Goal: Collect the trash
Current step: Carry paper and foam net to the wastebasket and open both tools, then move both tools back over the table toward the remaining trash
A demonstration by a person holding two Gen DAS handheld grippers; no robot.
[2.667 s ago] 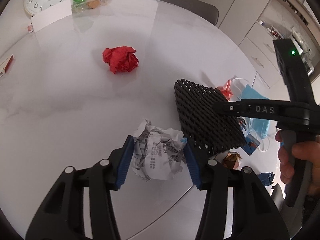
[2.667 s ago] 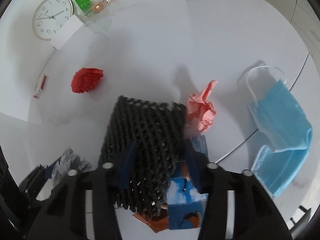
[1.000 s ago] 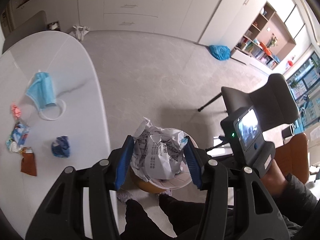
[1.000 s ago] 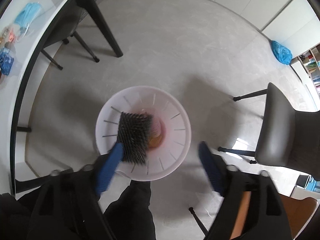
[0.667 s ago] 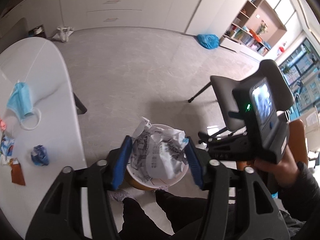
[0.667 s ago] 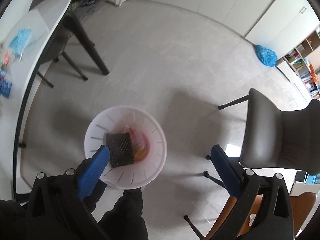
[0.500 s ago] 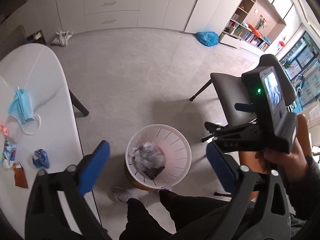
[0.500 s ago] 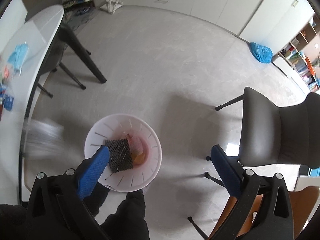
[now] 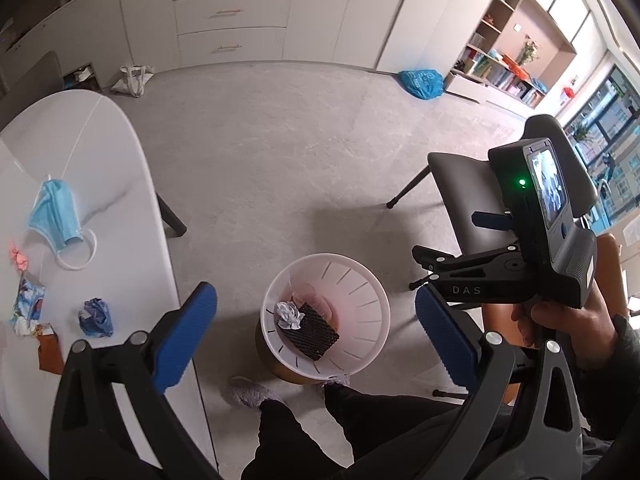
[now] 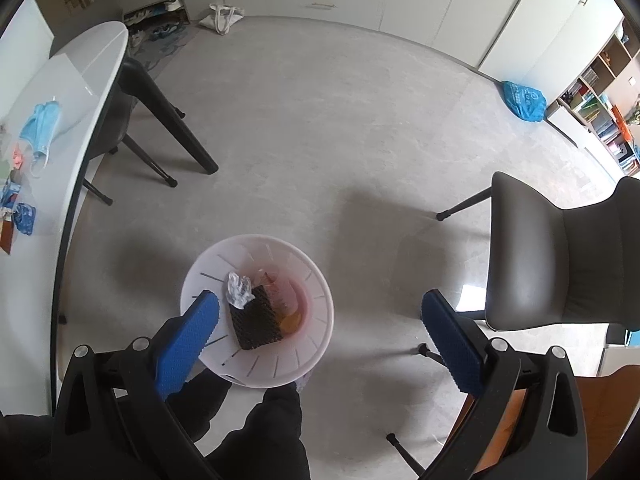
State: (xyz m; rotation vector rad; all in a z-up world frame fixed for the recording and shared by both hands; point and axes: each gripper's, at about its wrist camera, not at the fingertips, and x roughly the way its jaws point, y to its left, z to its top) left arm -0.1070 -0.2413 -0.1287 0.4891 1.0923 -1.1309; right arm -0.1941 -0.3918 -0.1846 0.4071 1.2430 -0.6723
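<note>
A white slotted trash bin (image 9: 360, 300) (image 10: 304, 344) stands on the floor below both grippers. Inside lie a crumpled newspaper ball (image 9: 289, 315) (image 10: 239, 289) and a black mesh sleeve (image 9: 310, 331) (image 10: 256, 322), with pink and orange scraps beside them. My left gripper (image 9: 316, 332) is open and empty above the bin. My right gripper (image 10: 320, 330) is open and empty above it too; its body shows in the left wrist view (image 9: 520, 264). On the white table (image 9: 100, 184) (image 10: 72, 92) lie a blue face mask (image 9: 54, 210) (image 10: 42, 124), a pink paper scrap (image 9: 19, 256), a blue wad (image 9: 96, 318) (image 10: 25, 214), a printed wrapper (image 9: 27, 308) and a brown wrapper (image 9: 50, 352).
A grey chair (image 10: 560, 256) (image 9: 472, 200) stands right of the bin. The person's dark legs and shoe (image 9: 252, 394) are just below it. A blue plastic bag (image 9: 420, 84) (image 10: 524, 100) and a white tote (image 9: 134, 78) lie by the far cabinets.
My left gripper carried the newspaper ball from the table to over the bin, opened and dropped it in. My right gripper released the black mesh sleeve into the bin earlier and stays open.
</note>
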